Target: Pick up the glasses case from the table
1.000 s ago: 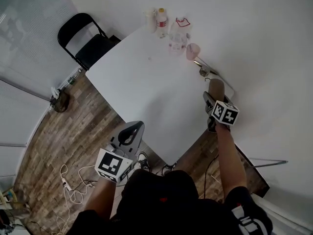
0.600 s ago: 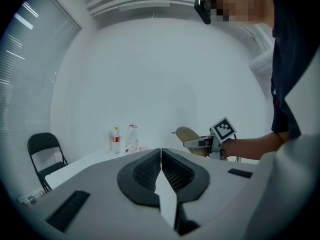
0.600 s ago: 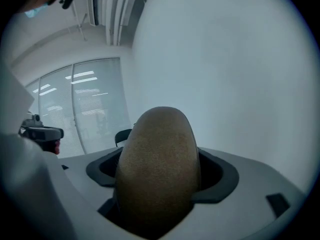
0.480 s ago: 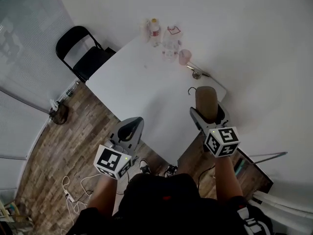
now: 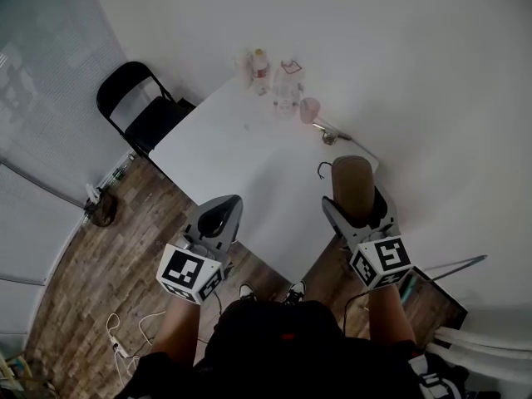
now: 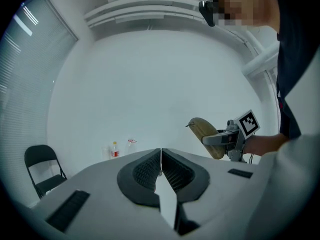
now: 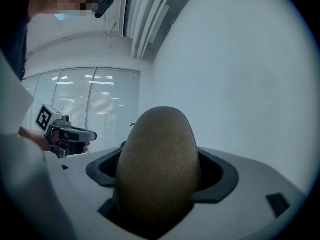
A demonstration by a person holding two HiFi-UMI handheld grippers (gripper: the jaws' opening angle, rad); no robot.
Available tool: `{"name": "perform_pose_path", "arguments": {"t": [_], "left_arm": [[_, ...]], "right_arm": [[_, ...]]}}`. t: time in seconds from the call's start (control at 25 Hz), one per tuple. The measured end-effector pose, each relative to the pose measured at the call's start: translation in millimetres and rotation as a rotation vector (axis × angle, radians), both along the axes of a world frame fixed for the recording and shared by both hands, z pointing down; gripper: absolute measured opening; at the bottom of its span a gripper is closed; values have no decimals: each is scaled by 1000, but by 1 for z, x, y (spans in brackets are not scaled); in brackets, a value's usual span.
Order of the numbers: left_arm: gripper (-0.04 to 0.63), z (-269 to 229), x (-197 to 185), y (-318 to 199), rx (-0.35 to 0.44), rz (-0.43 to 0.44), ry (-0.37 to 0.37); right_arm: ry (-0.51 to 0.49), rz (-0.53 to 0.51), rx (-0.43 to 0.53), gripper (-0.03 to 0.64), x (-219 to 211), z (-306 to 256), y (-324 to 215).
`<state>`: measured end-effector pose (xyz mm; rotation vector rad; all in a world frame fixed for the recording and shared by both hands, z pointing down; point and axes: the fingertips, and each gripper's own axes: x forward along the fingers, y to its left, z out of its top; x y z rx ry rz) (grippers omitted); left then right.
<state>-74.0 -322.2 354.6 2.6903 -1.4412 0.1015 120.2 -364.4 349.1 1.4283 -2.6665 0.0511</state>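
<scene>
Glasses case [image 7: 157, 169] gripped between jaws of right hand-held gripper [image 5: 356, 208], left hand-held gripper [image 6: 161, 153] clenched empty

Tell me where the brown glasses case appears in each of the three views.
Head view: the glasses case is right of centre, in the right gripper's jaws.
Left gripper view: right of centre, seen sideways.
Right gripper view: centre, between the jaws.
Shared landmark: the left gripper, jaws together, shows in all three.

We count two grippers, a left gripper [image 5: 223, 206] and a right gripper [image 5: 356, 213], one glasses case [image 5: 352, 183], one table [image 5: 237, 152], one chair [image 5: 140, 106], one cup [image 5: 309, 109] and one bottle [image 5: 260, 63].
</scene>
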Motion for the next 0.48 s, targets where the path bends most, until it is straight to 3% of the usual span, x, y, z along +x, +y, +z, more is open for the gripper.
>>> {"name": "perform_pose_path", "arguments": {"t": [0.16, 0.48], "left_arm": [[23, -4, 1, -4, 8, 6, 2], [23, -5, -2, 5, 16, 17, -7]], "right_arm": [[60, -8, 22, 413, -5, -2, 2], [46, 10, 28, 413, -8, -9, 9]]}}
